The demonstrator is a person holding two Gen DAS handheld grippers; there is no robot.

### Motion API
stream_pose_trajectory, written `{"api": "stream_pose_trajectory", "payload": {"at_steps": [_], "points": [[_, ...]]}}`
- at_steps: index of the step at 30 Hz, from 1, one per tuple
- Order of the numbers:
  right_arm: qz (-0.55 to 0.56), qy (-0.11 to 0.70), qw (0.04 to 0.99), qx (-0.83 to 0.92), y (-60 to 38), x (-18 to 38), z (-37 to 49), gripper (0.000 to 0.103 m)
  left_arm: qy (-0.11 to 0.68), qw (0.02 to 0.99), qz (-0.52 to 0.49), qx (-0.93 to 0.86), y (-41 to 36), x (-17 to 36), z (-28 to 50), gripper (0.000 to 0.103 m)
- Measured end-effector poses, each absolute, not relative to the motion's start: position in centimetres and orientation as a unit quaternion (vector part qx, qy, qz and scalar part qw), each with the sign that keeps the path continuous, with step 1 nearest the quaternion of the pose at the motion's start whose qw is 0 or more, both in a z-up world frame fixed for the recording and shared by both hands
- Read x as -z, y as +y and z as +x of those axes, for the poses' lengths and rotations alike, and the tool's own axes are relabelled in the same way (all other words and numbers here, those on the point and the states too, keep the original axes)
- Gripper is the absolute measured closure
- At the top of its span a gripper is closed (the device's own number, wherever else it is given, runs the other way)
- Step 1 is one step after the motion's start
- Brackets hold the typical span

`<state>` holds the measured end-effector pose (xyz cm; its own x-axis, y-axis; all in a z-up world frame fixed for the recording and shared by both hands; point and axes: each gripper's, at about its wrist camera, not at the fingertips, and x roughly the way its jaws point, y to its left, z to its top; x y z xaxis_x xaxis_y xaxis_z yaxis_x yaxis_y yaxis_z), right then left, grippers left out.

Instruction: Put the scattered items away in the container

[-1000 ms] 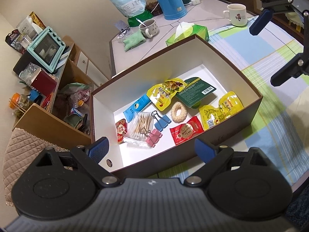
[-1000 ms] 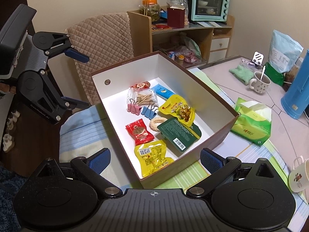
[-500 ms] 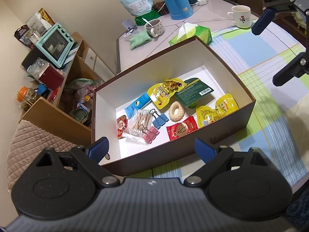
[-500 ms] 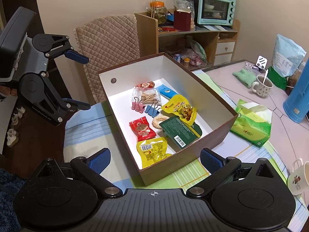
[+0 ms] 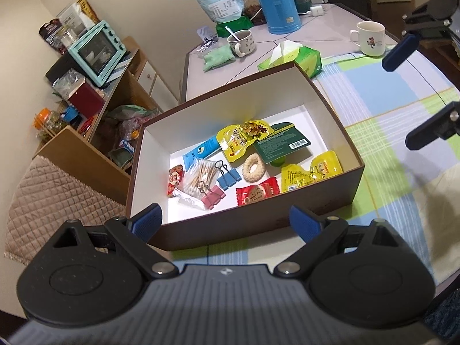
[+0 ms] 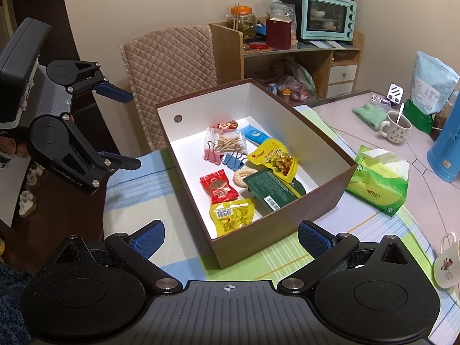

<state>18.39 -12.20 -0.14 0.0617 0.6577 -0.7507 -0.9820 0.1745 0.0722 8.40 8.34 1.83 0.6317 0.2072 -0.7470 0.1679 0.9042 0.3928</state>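
With both claws held wide apart and empty, left gripper has the brown box at 12 o'clock, long axis running 10 to 4; right gripper sits about as near. Snack packets, binder clips and cotton swabs lie inside (nothing loose visible outside). Box rests on a checked tablecloth; toaster oven on the shelf beyond.

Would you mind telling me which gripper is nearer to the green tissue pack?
The right. The right gripper is open at the box corner beside the tissue pack; the open left gripper hangs past the box's far end.
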Motion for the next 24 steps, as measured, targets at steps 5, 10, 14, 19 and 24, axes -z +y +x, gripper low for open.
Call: {"api": "stream_pose_trajectory", "payload": {"at_steps": [5,10,14,19,24], "points": [[-0.237,0.337,0.686,-0.6,-13.2,0.4,18.5,0.002,0.432,0.879,0.201,-0.031,7.6,-1.5,7.7,0.009],[-0.234,0.333,0.683,-0.606,-14.0,0.5,18.7,0.002,0.432,0.882,0.183,-0.053,6.7,-1.4,6.9,0.009],[-0.236,0.329,0.679,-0.612,-14.5,0.7,18.6,0.002,0.431,0.884,0.168,-0.071,6.1,-1.3,6.2,0.009],[-0.232,0.329,0.676,-0.617,-15.0,1.1,18.5,0.002,0.433,0.884,0.149,-0.091,5.3,-1.3,5.2,0.009],[-0.23,0.328,0.676,-0.619,-15.6,1.5,18.1,0.002,0.431,0.887,0.128,-0.108,4.7,-1.6,4.3,0.009]]}}
